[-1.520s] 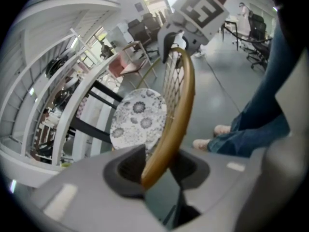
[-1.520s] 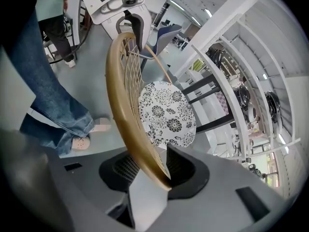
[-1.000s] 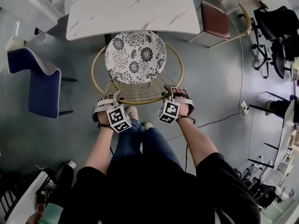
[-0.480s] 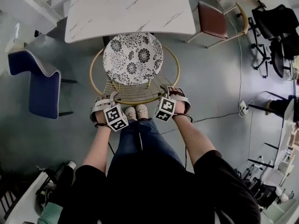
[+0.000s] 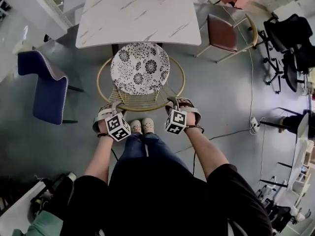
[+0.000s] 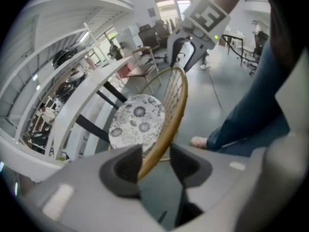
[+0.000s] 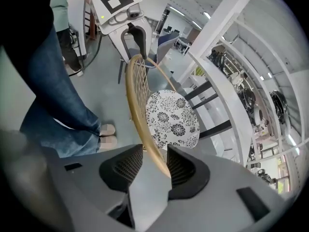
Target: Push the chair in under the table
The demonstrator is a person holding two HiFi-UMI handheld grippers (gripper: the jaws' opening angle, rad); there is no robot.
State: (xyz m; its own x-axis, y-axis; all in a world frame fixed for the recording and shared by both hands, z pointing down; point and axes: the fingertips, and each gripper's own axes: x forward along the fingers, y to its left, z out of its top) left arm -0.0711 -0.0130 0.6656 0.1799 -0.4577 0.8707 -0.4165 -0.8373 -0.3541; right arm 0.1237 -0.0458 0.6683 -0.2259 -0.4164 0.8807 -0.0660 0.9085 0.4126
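Observation:
The chair has a gold wire frame (image 5: 101,75) and a round floral cushion (image 5: 140,68). Its front is tucked at the edge of the white marble table (image 5: 138,9). My left gripper (image 5: 114,105) is at the left of the chair's back rim and my right gripper (image 5: 173,102) at the right. In the left gripper view the gold rim (image 6: 171,115) runs between the jaws (image 6: 155,154), which are opening; it lies beside the left pad, clear of the right pad. In the right gripper view the rim (image 7: 135,95) passes between the parted pads (image 7: 148,161), unclamped.
A blue chair (image 5: 47,90) stands to the left, and a brown-seated chair (image 5: 226,31) at the table's right corner. Black office chairs (image 5: 290,38) are at the far right. A cable and power strip (image 5: 255,124) lie on the floor. The person's feet (image 5: 141,127) are just behind the chair.
The person's feet have come together side by side behind the chair. Both grippers stay at the back rim, lifted slightly. The chair keeps its place at the table's edge.

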